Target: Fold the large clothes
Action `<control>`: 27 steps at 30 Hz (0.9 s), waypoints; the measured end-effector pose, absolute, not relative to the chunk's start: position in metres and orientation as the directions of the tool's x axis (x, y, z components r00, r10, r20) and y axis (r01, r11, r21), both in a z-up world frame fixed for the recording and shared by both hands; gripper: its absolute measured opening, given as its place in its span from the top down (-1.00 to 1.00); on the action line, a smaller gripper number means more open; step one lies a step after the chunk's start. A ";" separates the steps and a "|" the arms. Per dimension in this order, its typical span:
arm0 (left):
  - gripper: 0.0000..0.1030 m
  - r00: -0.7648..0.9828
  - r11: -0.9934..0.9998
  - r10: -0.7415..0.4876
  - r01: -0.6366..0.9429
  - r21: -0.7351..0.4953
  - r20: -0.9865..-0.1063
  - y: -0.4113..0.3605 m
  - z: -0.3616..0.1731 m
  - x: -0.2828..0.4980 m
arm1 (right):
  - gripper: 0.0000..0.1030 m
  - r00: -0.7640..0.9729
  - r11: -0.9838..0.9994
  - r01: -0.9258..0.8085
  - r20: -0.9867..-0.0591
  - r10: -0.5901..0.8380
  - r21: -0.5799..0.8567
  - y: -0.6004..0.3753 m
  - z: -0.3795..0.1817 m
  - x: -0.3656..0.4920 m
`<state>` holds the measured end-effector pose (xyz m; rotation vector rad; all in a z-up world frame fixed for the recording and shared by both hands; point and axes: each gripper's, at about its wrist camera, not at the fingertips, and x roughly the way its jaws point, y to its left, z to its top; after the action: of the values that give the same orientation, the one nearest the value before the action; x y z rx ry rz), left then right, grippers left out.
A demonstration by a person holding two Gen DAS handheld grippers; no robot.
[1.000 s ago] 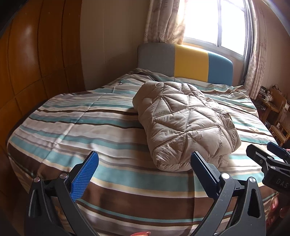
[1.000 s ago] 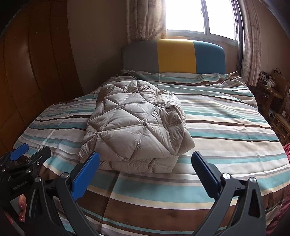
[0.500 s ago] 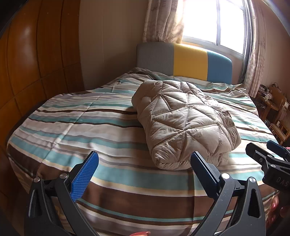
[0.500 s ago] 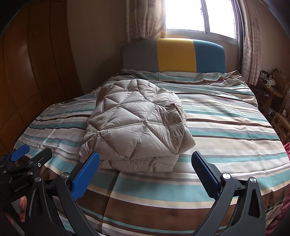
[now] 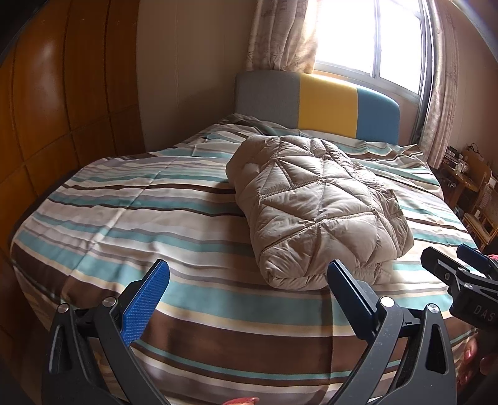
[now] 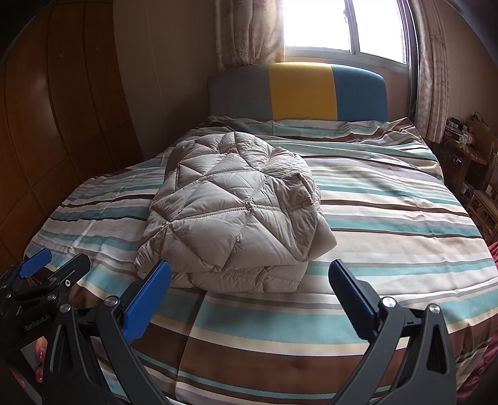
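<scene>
A folded beige quilted jacket (image 5: 317, 208) lies on the striped bed (image 5: 124, 218), below the grey, yellow and blue headboard (image 6: 298, 93) under a bright window (image 6: 342, 25); left gripper (image 5: 249, 299) and right gripper (image 6: 249, 299) hover spread wide, empty.

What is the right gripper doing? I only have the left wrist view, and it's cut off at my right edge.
Observer: In the right wrist view, the right gripper has its jaws wide open with nothing held between them.
Operator: How does the near edge of the jacket look from there?
Observer: The folded jacket shows stacked layers along its near edge. The top layer overhangs at the right corner, and it all rests on the striped bedspread.
</scene>
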<state>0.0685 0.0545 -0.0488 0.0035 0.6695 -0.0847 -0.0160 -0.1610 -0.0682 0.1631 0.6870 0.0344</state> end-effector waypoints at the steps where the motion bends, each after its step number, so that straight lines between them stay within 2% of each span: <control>1: -0.94 0.781 0.997 -0.078 0.079 -0.026 -0.619 0.055 -0.049 0.069 | -0.96 0.772 0.986 0.022 -0.629 0.086 0.163 -0.161 -0.068 -0.016; 10: -0.94 0.790 0.997 -0.061 0.076 -0.001 -0.610 0.051 -0.049 0.066 | -0.96 0.767 0.986 0.020 -0.636 0.092 0.167 -0.160 -0.070 -0.014; 27: -0.94 0.768 0.995 -0.090 0.091 -0.031 -0.634 0.048 -0.053 0.064 | -0.96 0.759 0.985 0.017 -0.643 0.099 0.172 -0.161 -0.072 -0.015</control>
<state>0.0639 0.0477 -0.0526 0.0017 0.6882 -0.0982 -0.0146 -0.1610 -0.0720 0.1713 0.7078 0.0452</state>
